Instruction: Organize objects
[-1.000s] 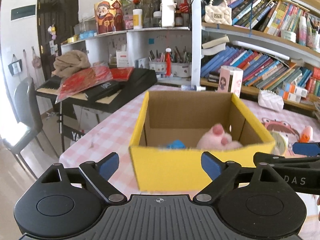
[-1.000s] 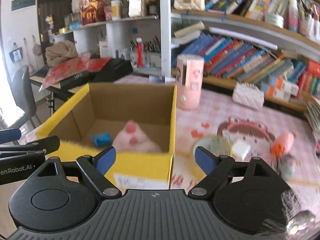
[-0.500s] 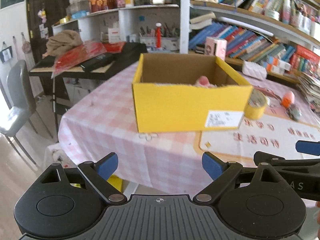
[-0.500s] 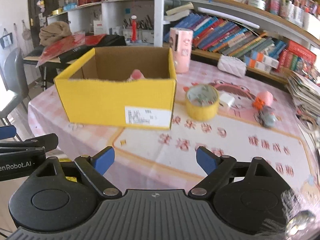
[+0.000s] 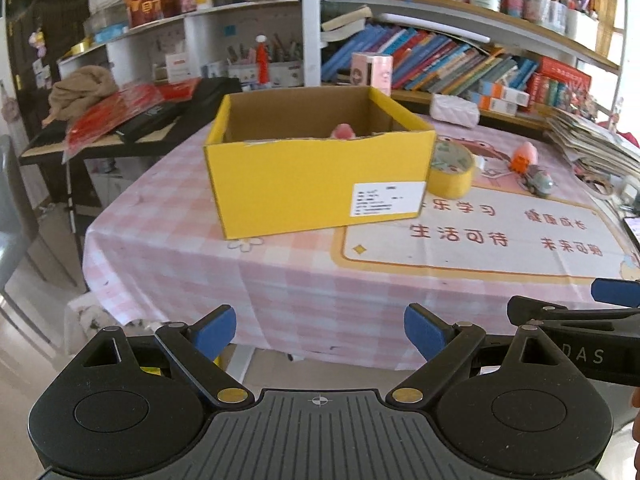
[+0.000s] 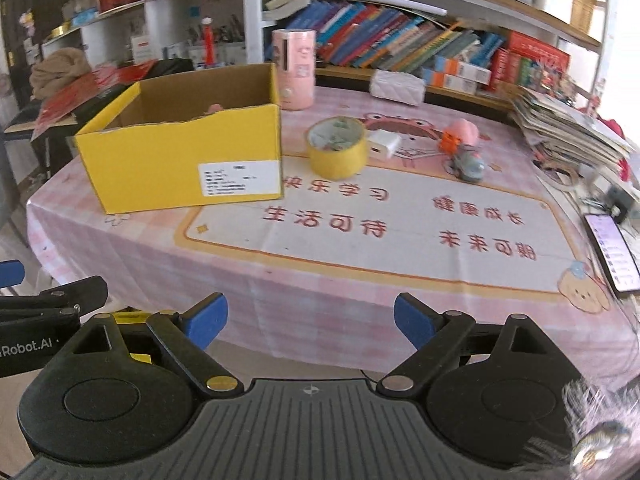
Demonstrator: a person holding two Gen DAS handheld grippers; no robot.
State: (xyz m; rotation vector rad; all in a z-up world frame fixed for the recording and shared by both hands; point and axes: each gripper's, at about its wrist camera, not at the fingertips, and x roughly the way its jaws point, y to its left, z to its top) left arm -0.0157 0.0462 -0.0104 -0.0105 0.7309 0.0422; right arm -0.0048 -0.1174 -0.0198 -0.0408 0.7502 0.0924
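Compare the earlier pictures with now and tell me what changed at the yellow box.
Both grippers backed away from the yellow box: a second ago they looked down into it, now they sit off the table's near edge. The right gripper has just been opening, nothing between its jaws; the left gripper stays open and empty. The box, pink toy and tape roll stayed put.

bookshelf (image 6: 400, 40) behind table | keyboard (image 5: 132, 120) left, cloth (image 5: 80, 88) on it | phone (image 6: 612, 252) at table's right edge
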